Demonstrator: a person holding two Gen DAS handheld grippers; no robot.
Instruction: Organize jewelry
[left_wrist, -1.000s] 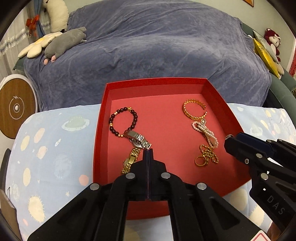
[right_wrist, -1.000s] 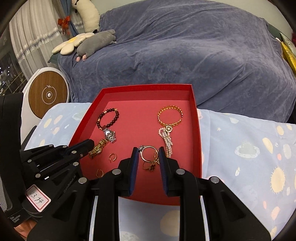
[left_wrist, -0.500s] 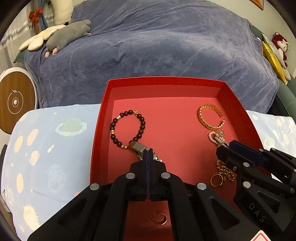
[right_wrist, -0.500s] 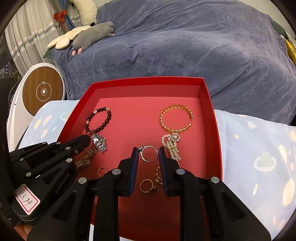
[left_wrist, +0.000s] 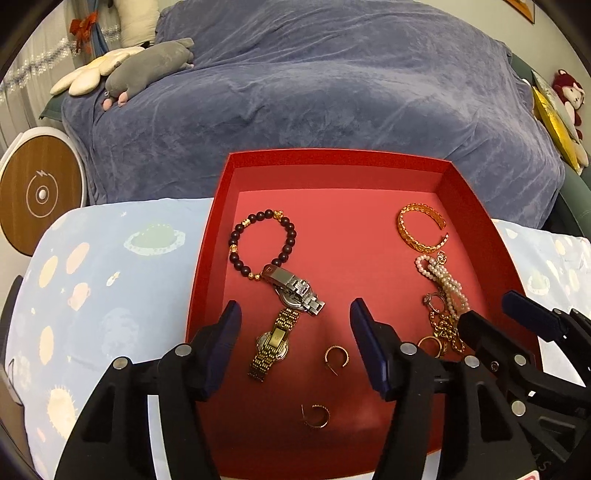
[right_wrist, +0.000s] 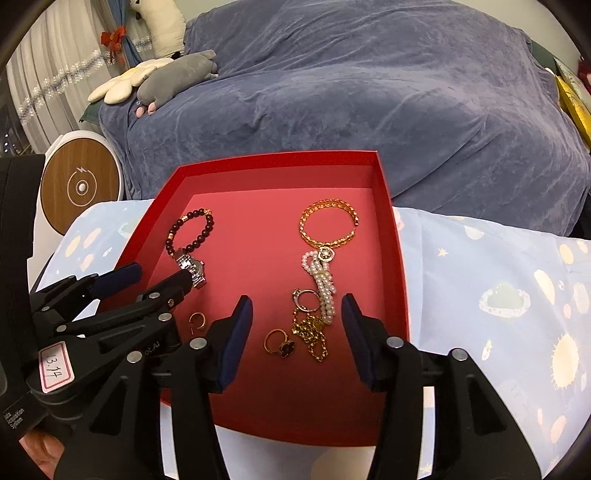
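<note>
A red tray (left_wrist: 332, 162) (right_wrist: 280, 166) holds jewelry. On its left lie a dark bead bracelet (left_wrist: 262, 243), a silver watch (left_wrist: 295, 291) and a gold watch (left_wrist: 273, 345). Two gold hoop earrings (left_wrist: 336, 356) (left_wrist: 316, 415) lie near the front. On the right are a gold bangle (left_wrist: 421, 227) (right_wrist: 328, 223), a pearl strand (right_wrist: 321, 280), a silver ring (right_wrist: 306, 299), a gold chain (right_wrist: 314, 332) and a dark-stone ring (right_wrist: 279, 343). My left gripper (left_wrist: 295, 343) is open and empty above the watches. My right gripper (right_wrist: 297, 332) is open and empty above the rings and chain.
The tray rests on a light blue planet-print cloth (left_wrist: 92, 277) (right_wrist: 498, 295). Behind it is a bed under a blue-grey blanket (left_wrist: 314, 85) with plush toys (left_wrist: 147, 66). A round wood-faced device (left_wrist: 37, 192) stands at the left.
My left gripper has gone from shut to wide open and my right has opened wider. Both have moved in over the tray. The silver ring now lies on the tray beside the pearls.
</note>
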